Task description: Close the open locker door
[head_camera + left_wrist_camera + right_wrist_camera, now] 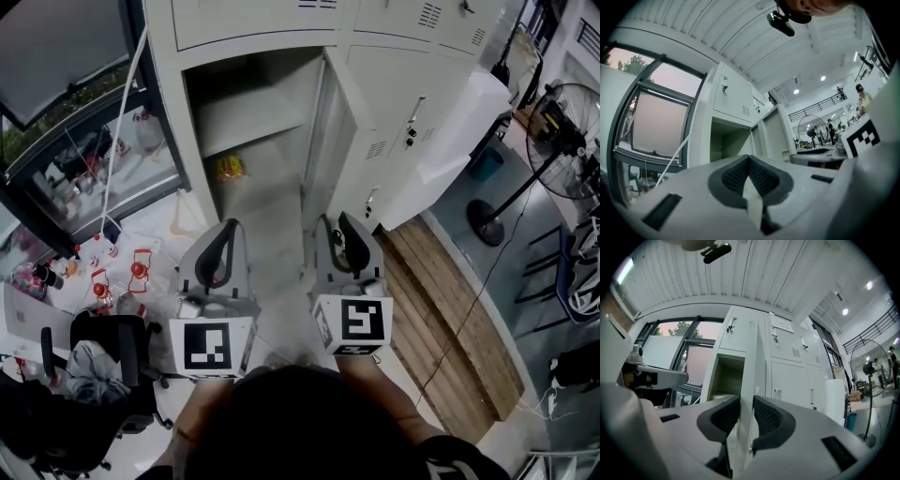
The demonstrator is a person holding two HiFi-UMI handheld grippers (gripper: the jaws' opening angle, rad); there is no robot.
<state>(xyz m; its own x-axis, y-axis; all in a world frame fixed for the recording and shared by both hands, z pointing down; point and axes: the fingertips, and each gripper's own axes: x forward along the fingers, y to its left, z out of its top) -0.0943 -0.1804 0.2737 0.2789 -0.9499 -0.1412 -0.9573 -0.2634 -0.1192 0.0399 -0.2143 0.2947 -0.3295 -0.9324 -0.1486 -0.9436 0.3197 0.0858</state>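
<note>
Locker (272, 80) stands open ahead of you, its door (336, 131) swung out at the locker's right side and seen nearly edge-on from the head view. Your right gripper (336, 225) sits at the door's free edge, low on the locker front. In the right gripper view the door (758, 357) edge runs straight down between the two pads of that gripper (746, 401), one jaw on each face, closed onto it. Your left gripper (223, 234) hangs in front of the locker's opening, left of the door, touching nothing. The left gripper view shows its tips (749, 159) pressed together with nothing between them. Inside the locker: a shelf (248, 117) across the upper part, a small yellow item (230, 169) on the floor beneath it. Right of the locker, a wooden platform (450, 300) and, farther out, a standing fan (562, 141). Left of the locker, an office chair (103, 347).
</note>
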